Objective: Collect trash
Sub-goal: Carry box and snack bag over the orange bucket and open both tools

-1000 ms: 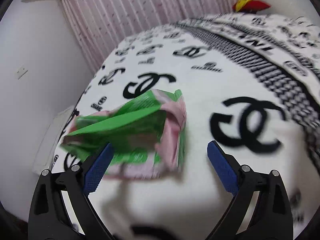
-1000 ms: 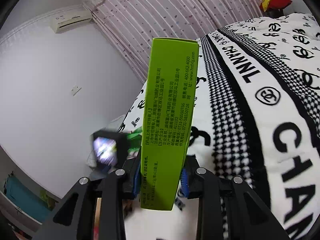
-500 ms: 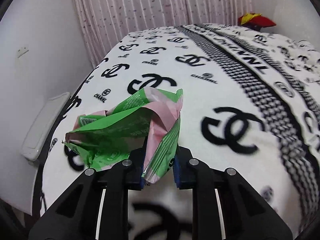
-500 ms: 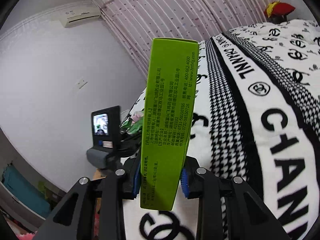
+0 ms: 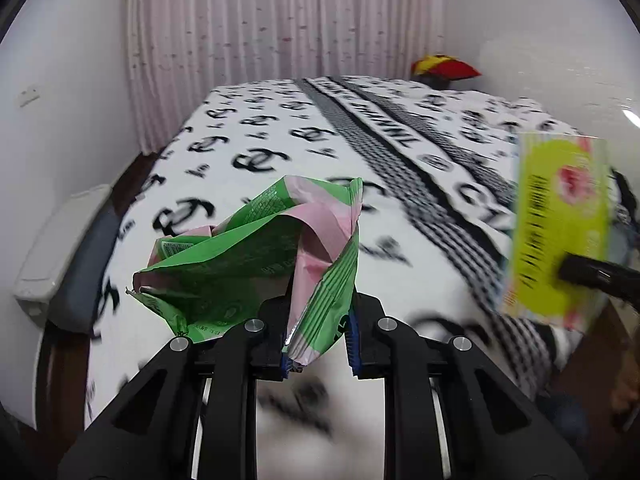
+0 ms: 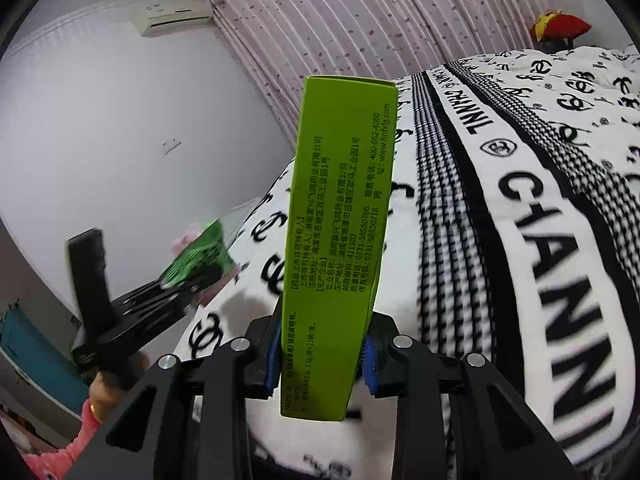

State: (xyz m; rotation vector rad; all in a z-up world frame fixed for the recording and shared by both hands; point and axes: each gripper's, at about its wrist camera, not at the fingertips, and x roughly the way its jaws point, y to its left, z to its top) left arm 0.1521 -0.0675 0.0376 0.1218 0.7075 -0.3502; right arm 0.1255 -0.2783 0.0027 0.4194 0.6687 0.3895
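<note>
A crumpled green and pink wrapper (image 5: 256,256) hangs above the bed, with my left gripper (image 5: 318,344) shut on its lower corner. The same wrapper (image 6: 200,256) shows at the left of the right wrist view, blurred, at the tip of the left gripper. A tall lime-green box (image 6: 336,232) with printed text stands upright between the blue pads of my right gripper (image 6: 320,356), which is shut on it. In the left wrist view that box (image 5: 560,224) appears blurred at the right edge, over the bed's near corner.
The bed (image 5: 280,152) carries a white blanket with black logos and a checked stripe. A red and yellow cushion (image 5: 444,68) lies at its far end. Pink curtains (image 5: 280,20) hang behind. A white wall (image 6: 100,140) with an air conditioner (image 6: 176,18) is at left. A hand and pink sleeve (image 6: 100,396) hold the left gripper.
My left gripper closed on the wrapper, then lifted it off the blanket and drew back from the bed. The right gripper with the box shifted sideways and now shows in the left view.
</note>
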